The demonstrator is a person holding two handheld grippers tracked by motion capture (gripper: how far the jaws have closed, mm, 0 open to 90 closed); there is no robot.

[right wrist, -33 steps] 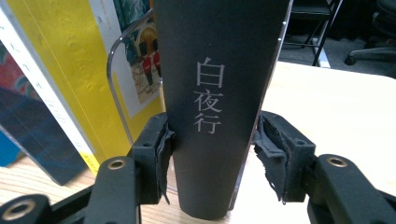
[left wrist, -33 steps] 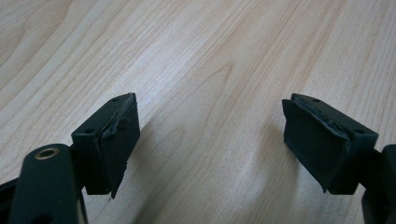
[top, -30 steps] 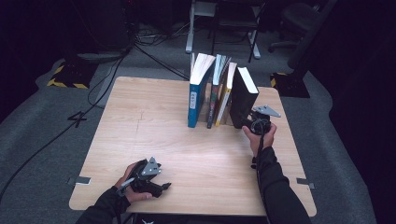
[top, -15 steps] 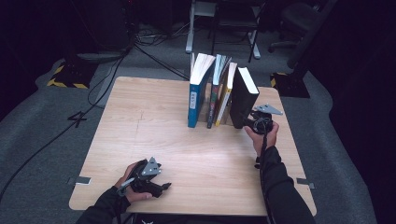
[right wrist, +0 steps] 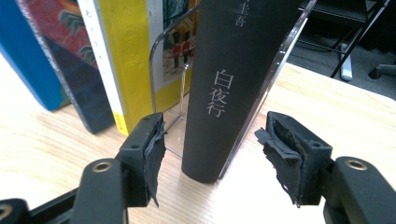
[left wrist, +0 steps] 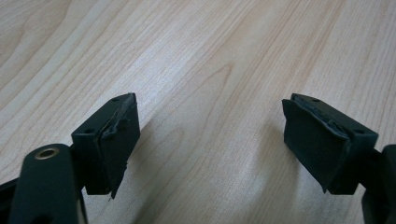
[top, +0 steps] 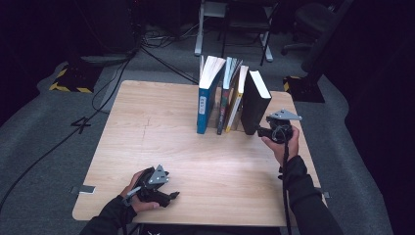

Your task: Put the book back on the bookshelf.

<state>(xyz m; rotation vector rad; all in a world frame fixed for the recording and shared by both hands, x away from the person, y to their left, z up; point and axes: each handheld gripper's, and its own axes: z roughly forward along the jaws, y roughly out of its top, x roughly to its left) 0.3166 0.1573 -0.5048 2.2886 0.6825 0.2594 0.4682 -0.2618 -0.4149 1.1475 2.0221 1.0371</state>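
Several books stand in a row at the back middle of the wooden table: a blue book, a dark patterned one, a yellow-spined one and a black book at the right end. My right gripper is open just in front of the black book's spine, its pads on either side of it without touching. A clear bookend holds the black book. My left gripper rests open near the table's front left, with bare wood between its pads.
Cables run over the grey floor behind the table, and a metal stand is behind the books. A yellow-black striped marker lies at the back left. The table's right edge is close to my right hand.
My right gripper has shifted slightly to the right and closer to the black book's spine. The left gripper has stayed where it was.
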